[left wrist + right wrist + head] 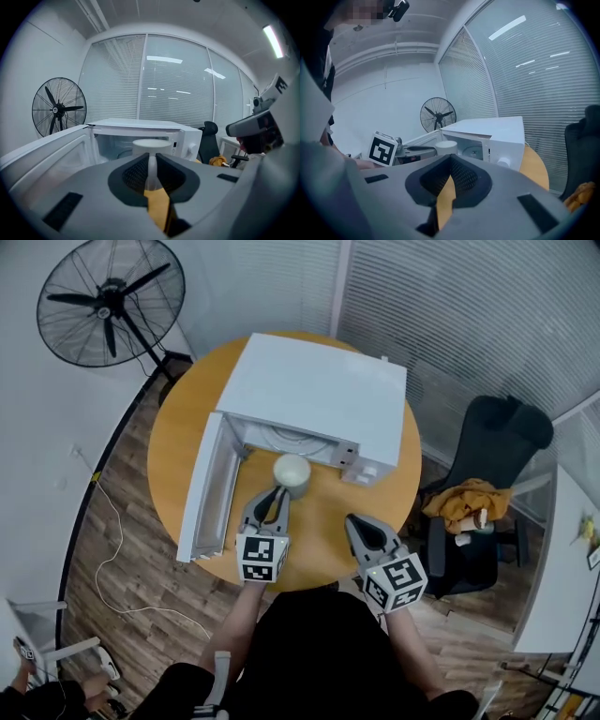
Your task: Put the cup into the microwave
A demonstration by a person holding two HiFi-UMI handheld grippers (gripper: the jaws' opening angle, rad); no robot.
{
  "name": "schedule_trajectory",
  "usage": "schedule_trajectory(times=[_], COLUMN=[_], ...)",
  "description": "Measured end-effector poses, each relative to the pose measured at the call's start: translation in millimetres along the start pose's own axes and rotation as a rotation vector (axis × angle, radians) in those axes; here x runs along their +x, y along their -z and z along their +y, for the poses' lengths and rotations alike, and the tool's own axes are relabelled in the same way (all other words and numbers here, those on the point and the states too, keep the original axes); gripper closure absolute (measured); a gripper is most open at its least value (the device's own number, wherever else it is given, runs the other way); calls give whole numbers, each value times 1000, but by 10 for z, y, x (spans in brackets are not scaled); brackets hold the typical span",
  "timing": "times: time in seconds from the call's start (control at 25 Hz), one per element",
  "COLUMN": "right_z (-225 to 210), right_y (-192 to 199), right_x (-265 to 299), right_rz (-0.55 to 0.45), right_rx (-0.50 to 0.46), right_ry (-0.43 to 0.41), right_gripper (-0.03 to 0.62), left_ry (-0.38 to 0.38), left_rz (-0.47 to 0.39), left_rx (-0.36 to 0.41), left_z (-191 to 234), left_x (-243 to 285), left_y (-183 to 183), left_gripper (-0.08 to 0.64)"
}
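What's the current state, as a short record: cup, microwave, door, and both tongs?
cup: white, just outside the microwave's open front, not yet inside
microwave: on the round wooden table
door: fully open
left tongs: closed on a thin white part of the cup, probably its handle
right tongs: closed, empty, held back from the cup
cup lifted or resting: cannot tell

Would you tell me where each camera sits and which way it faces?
Head view: on the person's head, steeply down onto microwave, cup, left gripper, right gripper, forearms.
Left gripper view: rides the left gripper, faces the microwave's open cavity; jaws pinch the cup handle.
Right gripper view: rides the right gripper, faces the microwave; jaws shut, empty.
All share the microwave and cup.
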State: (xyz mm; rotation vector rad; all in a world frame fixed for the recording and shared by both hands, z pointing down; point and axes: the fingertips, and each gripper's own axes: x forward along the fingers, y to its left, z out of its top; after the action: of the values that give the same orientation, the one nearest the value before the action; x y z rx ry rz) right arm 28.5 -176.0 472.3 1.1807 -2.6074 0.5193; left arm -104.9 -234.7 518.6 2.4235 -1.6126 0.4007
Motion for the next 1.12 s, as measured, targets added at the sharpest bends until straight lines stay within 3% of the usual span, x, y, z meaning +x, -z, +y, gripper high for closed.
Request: schedule_trajectory(times=[1.12], right_z=[-249], right_y=[263], right_x=[532], right_rz=[89], right_rx=[111], right_ry=[85], right_gripper=[581], left_ry=[4], left_rz=[21], left_rx=[20], left_z=[647], left_x=[1190], left_y=[430], left_gripper=[518])
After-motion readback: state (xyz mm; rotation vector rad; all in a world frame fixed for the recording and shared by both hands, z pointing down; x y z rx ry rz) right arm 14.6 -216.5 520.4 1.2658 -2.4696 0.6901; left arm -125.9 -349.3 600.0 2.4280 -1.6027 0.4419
